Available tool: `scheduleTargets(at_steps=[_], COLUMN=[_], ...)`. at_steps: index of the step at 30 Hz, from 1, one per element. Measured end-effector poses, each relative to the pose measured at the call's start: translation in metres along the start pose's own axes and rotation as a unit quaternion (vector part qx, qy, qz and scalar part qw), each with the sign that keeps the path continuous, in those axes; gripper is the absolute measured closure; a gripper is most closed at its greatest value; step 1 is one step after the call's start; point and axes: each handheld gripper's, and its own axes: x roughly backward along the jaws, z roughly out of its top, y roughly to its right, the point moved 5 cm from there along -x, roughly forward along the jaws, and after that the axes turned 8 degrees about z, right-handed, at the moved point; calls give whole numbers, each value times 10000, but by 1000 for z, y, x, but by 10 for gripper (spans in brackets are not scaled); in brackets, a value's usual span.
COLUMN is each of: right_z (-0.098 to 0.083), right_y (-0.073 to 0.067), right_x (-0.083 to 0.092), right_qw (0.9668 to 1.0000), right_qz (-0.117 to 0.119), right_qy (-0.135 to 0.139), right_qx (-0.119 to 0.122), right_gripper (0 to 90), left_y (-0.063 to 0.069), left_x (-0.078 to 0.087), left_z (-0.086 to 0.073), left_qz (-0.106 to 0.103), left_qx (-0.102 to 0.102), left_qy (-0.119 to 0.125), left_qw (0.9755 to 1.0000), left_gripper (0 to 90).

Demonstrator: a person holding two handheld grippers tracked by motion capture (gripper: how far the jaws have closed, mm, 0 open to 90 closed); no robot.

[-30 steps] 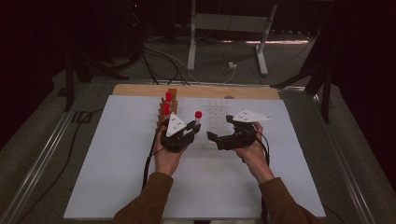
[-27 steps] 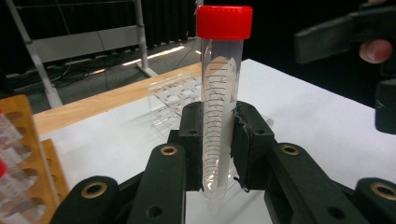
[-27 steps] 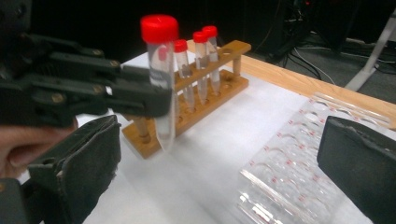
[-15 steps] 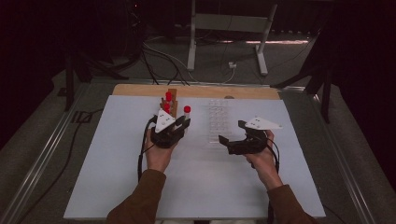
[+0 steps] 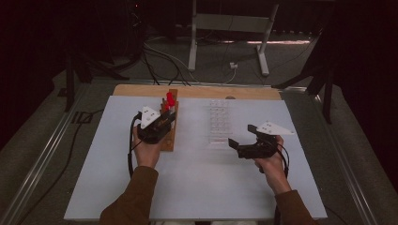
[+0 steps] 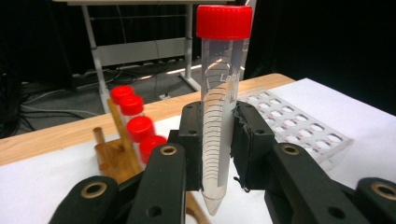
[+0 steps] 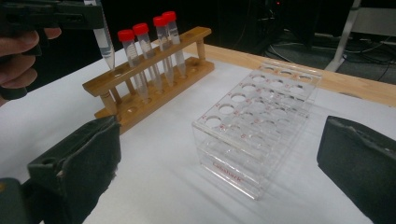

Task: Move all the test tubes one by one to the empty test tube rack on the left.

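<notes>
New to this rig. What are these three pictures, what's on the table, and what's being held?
No robot here: a person holds a two-jaw claw in each hand. The high view looks down on the white table from the person's side; the other two views come from cameras riding on each claw.

The left claw is shut on a clear tube with a red cap, held upright over the wooden rack. That rack already holds four red-capped tubes. The right claw is open, with nothing between its jaws, and faces the clear plastic rack, whose holes look empty.
</notes>
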Motion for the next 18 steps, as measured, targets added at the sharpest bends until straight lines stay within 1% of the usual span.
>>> scheduleTargets(at_steps=[3, 11, 18], right_z=[-2, -8, -11], right_y=[1, 4, 7], right_x=[2, 11, 16], right_qw=[10000, 10000, 10000], right_qz=[2, -41, -57], right_qy=[22, 44, 52], right_qx=[-22, -22, -52], right_gripper=[0, 0, 0], left_y=[-4, -11, -10], left_x=[-1, -3, -6], left_z=[-6, -30, -46], left_qz=[87, 174, 180], left_qx=[23, 145, 84], left_qy=[-39, -277, -503], left_qw=[10000, 9994, 9985], left_gripper=[758, 753, 734])
